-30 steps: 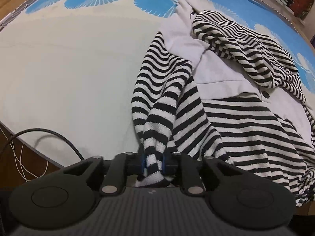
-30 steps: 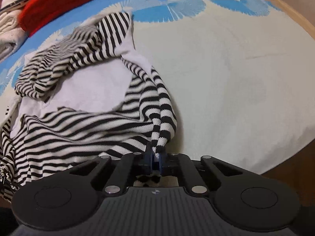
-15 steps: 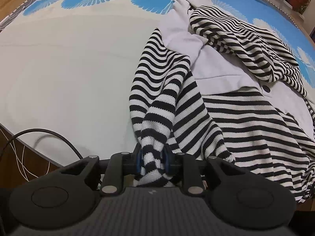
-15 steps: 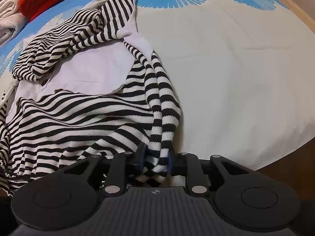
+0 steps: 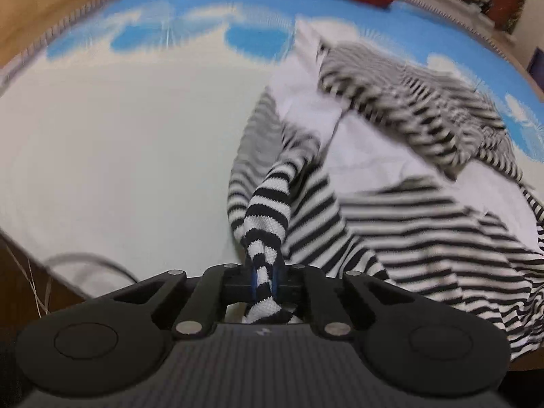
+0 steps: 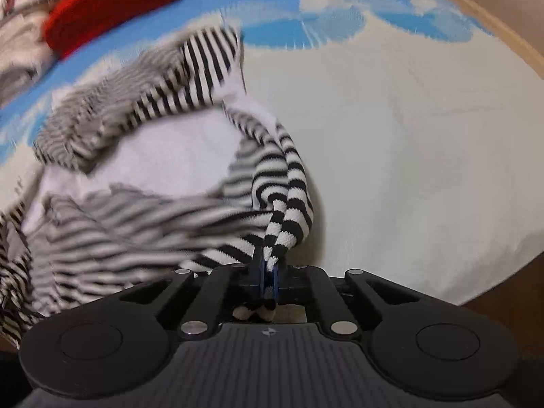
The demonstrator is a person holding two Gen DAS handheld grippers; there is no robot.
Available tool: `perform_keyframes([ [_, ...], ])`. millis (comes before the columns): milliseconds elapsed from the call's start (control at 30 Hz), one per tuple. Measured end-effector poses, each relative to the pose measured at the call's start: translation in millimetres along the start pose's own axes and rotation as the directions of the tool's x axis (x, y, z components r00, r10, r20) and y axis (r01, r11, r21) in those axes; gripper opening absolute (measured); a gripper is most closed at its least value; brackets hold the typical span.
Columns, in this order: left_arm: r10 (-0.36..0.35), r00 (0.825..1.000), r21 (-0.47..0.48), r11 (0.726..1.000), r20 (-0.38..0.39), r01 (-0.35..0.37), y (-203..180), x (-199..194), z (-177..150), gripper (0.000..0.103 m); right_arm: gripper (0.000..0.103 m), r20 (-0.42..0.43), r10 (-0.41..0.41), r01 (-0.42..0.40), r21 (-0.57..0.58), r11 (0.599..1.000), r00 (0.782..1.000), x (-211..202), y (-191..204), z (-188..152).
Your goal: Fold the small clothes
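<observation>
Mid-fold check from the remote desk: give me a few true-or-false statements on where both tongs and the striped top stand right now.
1. The left tongs pinch the striped top. True.
2. The right tongs are open and empty. False: they are shut on a bunched striped edge of the same top.
3. The top is folded into a neat square. False: it lies rumpled and spread on the sheet.
4. A red item lies beyond the top. True.
</observation>
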State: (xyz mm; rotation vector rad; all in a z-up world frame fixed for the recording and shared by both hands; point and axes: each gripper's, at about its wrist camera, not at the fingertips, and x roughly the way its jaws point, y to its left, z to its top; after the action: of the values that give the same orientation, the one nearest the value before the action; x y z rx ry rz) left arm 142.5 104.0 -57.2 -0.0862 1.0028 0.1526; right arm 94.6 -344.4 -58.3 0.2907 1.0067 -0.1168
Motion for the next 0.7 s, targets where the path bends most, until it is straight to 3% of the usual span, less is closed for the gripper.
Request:
perform_keyframes([
  [133,-0.053,0.993,0.013,0.999,0.106,0.052,-5.4,-35.7,9.7,0.006,0.003,0.127,0.067,-0.076,0.068,0.995,0.99,-33.6,-7.4,12.1],
  [267,-0.096,0.978,0.028,0.995,0.183,0.092,-5.1,-79.4,22.6,0.005,0.003,0.231,0.126,-0.152,0.097,0.984,0.965,-75.6,-19.4,22.2],
  [433,-0.174,0.943,0.002,0.984,0.284,0.18,5.6,-141.0,17.4,0.005,0.003,0.315,0.168,-0.211,0.109,0.971,0.934,-137.7,-40.4,19.5],
  [567,-0.223,0.934,-0.008,0.972,0.279,0.235,6.1,-161.6,10.9,0.005,0.003,0.363,0.188,-0.256,0.149,0.955,0.913,-178.6,-59.4,12.2],
  [700,-0.239,0.94,0.012,0.97,0.243,0.243,1.4,-147.0,29.6,0.006,0.003,0.366,0.187,-0.245,0.119,0.962,0.912,-176.0,-57.3,25.3],
])
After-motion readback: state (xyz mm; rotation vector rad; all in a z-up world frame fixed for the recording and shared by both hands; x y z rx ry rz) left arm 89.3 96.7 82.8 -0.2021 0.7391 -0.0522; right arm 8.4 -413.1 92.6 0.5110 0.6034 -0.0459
